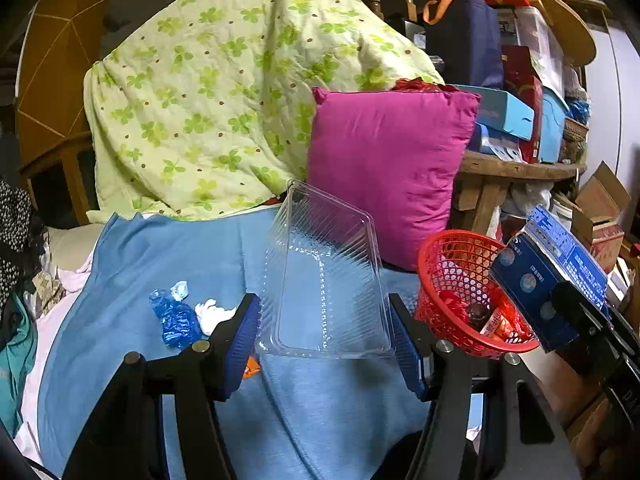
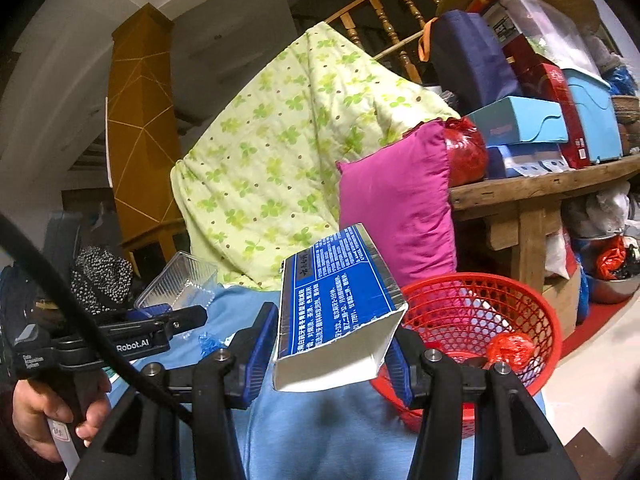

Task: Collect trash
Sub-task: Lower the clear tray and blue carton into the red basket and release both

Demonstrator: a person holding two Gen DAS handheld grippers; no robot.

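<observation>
Mid-collection over the blue-sheeted bed (image 1: 132, 248): the left gripper (image 1: 324, 340) clamps a clear tray (image 1: 326, 280), the right gripper (image 2: 332, 354) a blue carton (image 2: 340, 304), both near the red basket (image 2: 536, 308) at the bed's right edge, likely awaiting release there.

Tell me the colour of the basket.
Red mesh basket; clearest in the right wrist view.

My left wrist camera looks along its 2 fingers, slightly downward, close over the blue sheet, facing the magenta pillow (image 1: 390, 172). My right wrist camera sits right of it, nearly level, facing that pillow (image 2: 396, 216). Both views share the red basket (image 1: 434, 256) (image 2: 548, 320).
</observation>
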